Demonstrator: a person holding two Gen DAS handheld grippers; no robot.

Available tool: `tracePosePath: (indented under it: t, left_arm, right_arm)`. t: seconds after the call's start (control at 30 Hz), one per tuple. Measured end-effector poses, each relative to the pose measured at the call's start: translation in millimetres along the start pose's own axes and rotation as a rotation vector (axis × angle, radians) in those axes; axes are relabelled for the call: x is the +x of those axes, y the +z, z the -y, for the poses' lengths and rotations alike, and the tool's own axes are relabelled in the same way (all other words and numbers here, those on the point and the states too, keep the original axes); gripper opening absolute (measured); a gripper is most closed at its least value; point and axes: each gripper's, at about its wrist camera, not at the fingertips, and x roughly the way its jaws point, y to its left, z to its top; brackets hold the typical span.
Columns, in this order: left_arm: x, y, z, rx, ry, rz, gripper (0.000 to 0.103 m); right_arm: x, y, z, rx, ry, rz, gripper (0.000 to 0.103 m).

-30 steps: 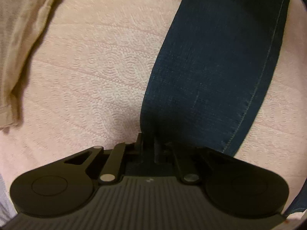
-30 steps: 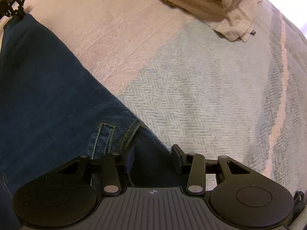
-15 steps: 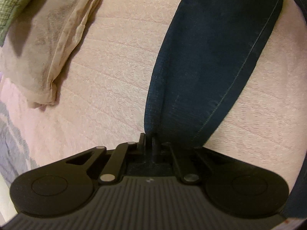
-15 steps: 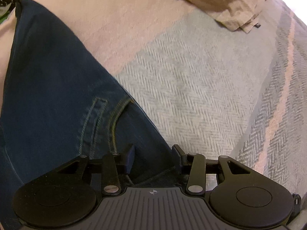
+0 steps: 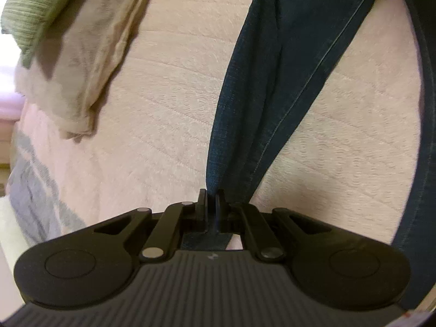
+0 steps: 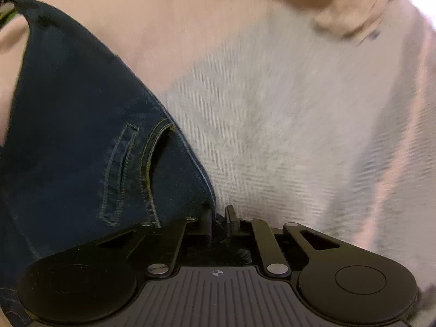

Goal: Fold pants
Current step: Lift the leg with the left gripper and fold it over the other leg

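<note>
Since earlier frame: right tongs [image 6: 219, 219] have just been closing, now clamped on jeans [image 6: 81, 136] edge beside pocket seam; earlier that denim lay between spread jaws. Left tongs [image 5: 210, 207] clamped on jeans [image 5: 272, 81] leg end, denim strung taut above bedspread [image 5: 163, 109]. Beige garment [image 5: 90, 54] on bedspread, left of jeans; green striped cloth [image 5: 30, 5] overlapping it, newly in view.

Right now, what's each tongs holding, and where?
Left tongs: jeans, pinched at a leg's end. Right tongs: same jeans, the edge by the pocket.
</note>
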Motion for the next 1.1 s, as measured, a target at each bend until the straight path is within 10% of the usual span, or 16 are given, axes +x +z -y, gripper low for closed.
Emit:
tracePosePath:
  t: [0.33, 0.67, 0.83, 1.1]
  left_arm:
    - [-150, -83, 97, -0.190, -0.019, -0.022, 0.003]
    - [-104, -137, 264, -0.144, -0.148, -0.121, 0.004]
    - [-93, -163, 281, -0.169, -0.125, -0.024, 0.009]
    - [-126, -224, 270, -0.286, -0.168, 0.049, 0.013]
  right_arm:
    - [-159, -112, -171, -0.165, -0.262, 0.266, 0.003]
    - [-72, -229, -317, -0.115, -0.270, -0.069, 0.014]
    - [-84, -228, -344, 0.181, -0.320, -0.122, 0.032]
    - [-121, -175, -396, 0.586, -0.311, 0.042, 0.047]
